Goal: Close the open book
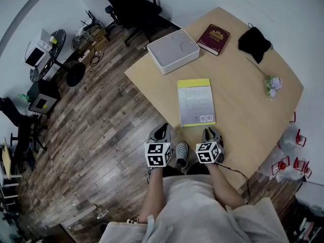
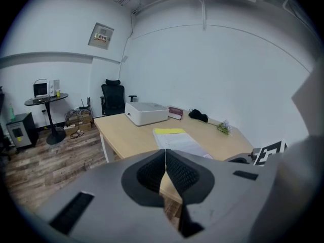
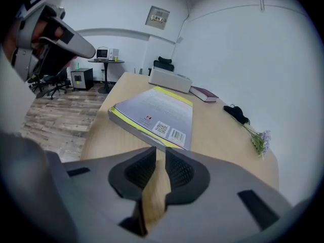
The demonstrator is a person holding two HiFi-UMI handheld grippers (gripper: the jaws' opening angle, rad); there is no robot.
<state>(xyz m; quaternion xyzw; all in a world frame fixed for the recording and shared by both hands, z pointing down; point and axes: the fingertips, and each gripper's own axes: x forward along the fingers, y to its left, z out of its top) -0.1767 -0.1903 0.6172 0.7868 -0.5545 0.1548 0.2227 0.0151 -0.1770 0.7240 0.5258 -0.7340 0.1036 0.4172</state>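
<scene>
Your right gripper (image 3: 156,153) hovers over the near edge of the table (image 3: 223,140), jaws a slit apart, only bare wood between them. Just beyond lies the book (image 3: 157,113), closed, barcode side up. Farther off sit a white box (image 3: 170,79) and a dark red book (image 3: 204,93); flowers (image 3: 259,139) lie right.

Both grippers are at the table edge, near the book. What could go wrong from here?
1. The book already lies shut, back cover up; another reach might flip it open or shove it.
2. Its near corner sits close to the table's edge, so a nudge from the left gripper could push it off.
3. The right gripper has its jaws slightly apart and empty; they could catch the cover.
</scene>
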